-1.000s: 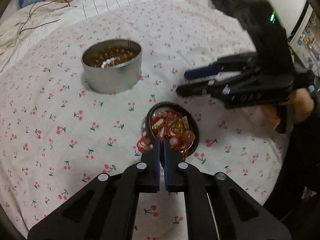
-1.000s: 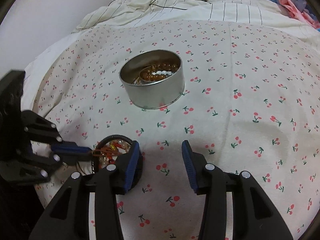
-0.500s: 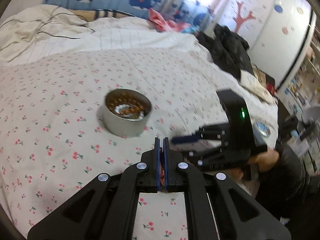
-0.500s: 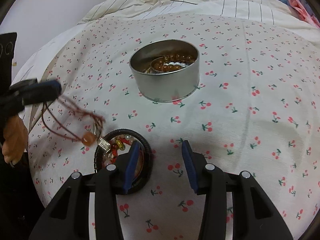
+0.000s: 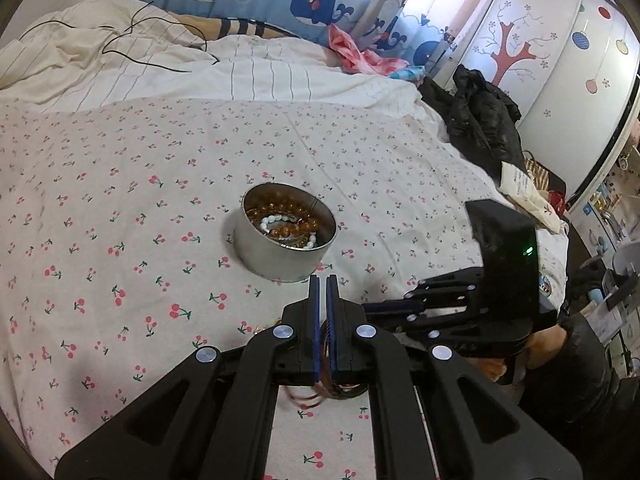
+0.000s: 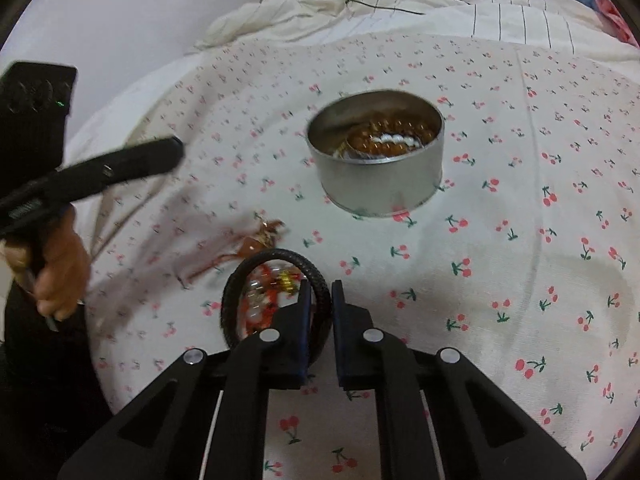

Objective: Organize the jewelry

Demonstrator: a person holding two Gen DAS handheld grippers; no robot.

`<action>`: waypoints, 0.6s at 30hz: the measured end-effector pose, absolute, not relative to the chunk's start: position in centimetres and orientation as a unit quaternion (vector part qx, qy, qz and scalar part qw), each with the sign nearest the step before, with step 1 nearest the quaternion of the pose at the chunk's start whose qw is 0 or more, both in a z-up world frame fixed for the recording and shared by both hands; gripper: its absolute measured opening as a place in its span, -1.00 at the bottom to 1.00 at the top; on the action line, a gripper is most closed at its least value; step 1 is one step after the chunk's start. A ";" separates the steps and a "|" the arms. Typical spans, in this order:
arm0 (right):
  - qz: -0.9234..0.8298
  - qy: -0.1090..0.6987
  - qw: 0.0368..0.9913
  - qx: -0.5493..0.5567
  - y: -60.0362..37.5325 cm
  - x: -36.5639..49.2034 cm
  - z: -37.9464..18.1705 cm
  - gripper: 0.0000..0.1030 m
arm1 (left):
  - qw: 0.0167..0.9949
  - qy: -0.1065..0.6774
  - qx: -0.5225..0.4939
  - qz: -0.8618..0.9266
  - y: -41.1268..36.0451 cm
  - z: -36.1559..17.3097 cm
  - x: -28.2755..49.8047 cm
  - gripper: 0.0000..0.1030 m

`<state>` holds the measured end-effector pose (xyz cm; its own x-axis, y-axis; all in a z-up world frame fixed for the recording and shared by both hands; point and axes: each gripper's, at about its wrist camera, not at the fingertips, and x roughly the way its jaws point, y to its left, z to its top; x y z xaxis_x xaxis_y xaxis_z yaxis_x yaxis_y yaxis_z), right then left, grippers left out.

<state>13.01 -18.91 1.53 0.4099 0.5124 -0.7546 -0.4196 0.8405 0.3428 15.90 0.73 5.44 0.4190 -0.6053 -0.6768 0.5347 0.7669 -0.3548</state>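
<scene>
Left hand-held gripper (image 5: 322,280) clenched on red cord necklace (image 6: 256,246), right hand-held gripper (image 6: 320,286) just closing on black dish rim (image 6: 316,276)

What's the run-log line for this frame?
left gripper: shut on red cord necklace, lifted | right gripper: closing on black dish rim | tin: beads inside

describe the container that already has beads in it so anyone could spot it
On the cherry-print bedspread, look near the middle for the round silver tin, open-topped, with amber and white beads inside. Its tall shiny metal wall sets it apart from the low black-rimmed dish nearby.
</scene>
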 end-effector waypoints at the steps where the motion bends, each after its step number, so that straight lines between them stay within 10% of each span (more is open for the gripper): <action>1: 0.276 0.467 0.839 0.049 -19.0 13.0 1.6 -0.79 | 0.838 0.425 -0.039 -0.339 0.7 5.2 16.0 -0.94; 18: 0.218 0.466 0.854 0.076 -23.5 13.6 2.7 -0.79 | 0.810 0.519 0.051 -0.267 -2.7 -1.2 17.6 -0.21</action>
<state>13.64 -23.55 2.69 0.4702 0.4426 -0.7636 -0.3013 0.8937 0.3325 17.59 -2.70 -1.23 0.3185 -0.3798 -0.8685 0.4860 0.8521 -0.1944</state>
